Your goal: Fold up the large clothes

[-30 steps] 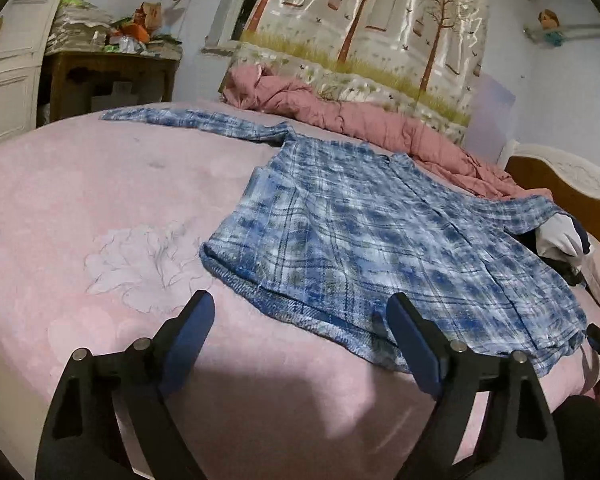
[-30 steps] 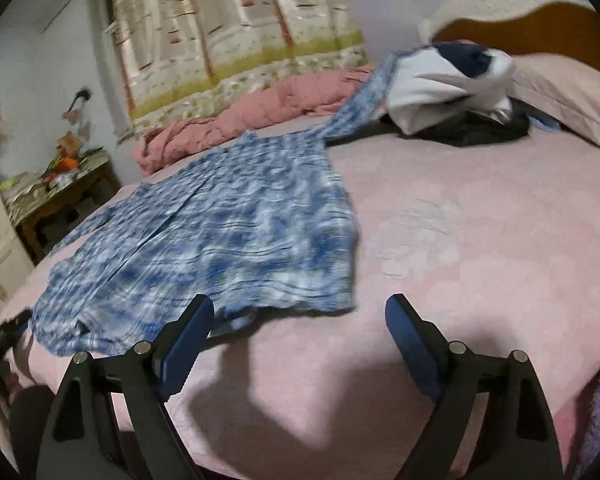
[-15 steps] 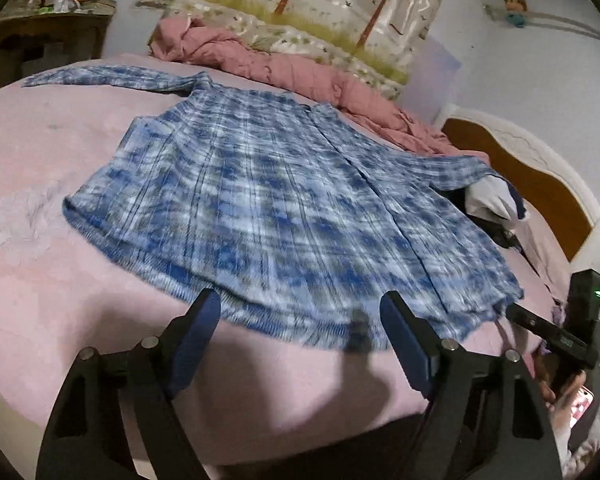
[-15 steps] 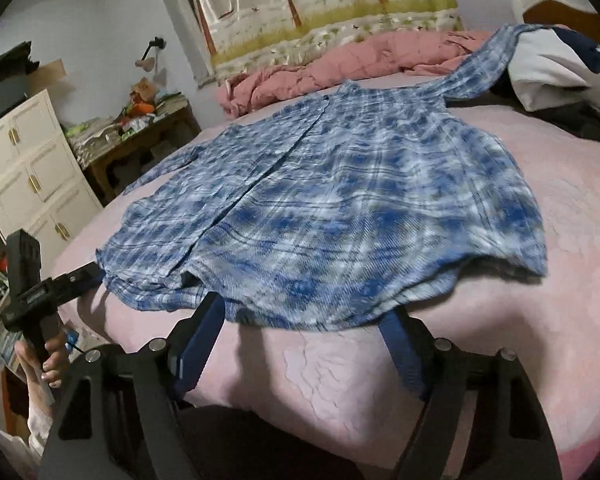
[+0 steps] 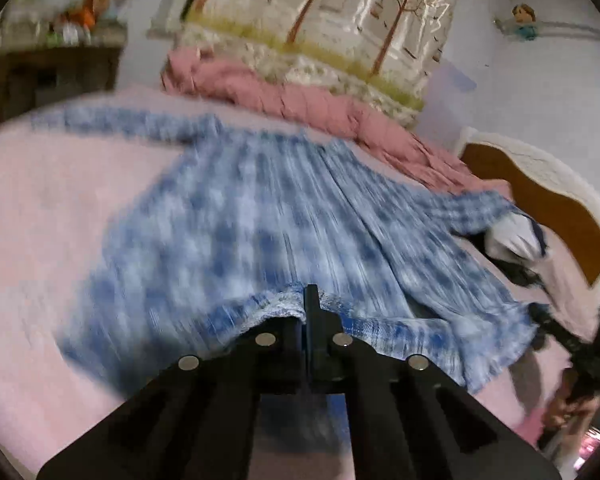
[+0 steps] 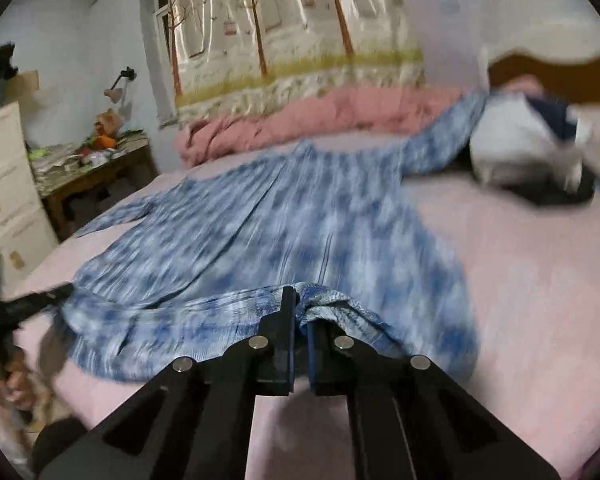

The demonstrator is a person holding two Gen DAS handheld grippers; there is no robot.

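- Left wrist view: the left hand-held gripper is clamped on the near hem of the blue plaid shirt; its jaws are pressed together with cloth bunched at the tips.
- Right wrist view: the right hand-held gripper is also clamped on the hem, a fold of cloth gathered between its closed jaws.
- The shirt lies spread flat on the pink bed, hem near, collar far. One sleeve stretches far left; the other runs far right toward a white and dark pile of clothes by the wooden headboard.
- Likely step: lifting the hem to carry it toward the collar.
- Risk: each grip looks shallow, at the hem edge only, so a quick pull could let the cloth slip out.
- Risk: the right sleeve touches or lies on the clothes pile and could snag or drag it along.
- Risk: uneven lifting between the two grippers would skew the fold.
- A rumpled pink quilt lies just beyond the collar and could crowd the fold.
- Hard to read: both views are motion-blurred, so the plaid pattern, buttons and placket are smeared.
- I cannot tell whether one or two layers are pinched.
- The near bed edge is hidden behind the gripper bodies.
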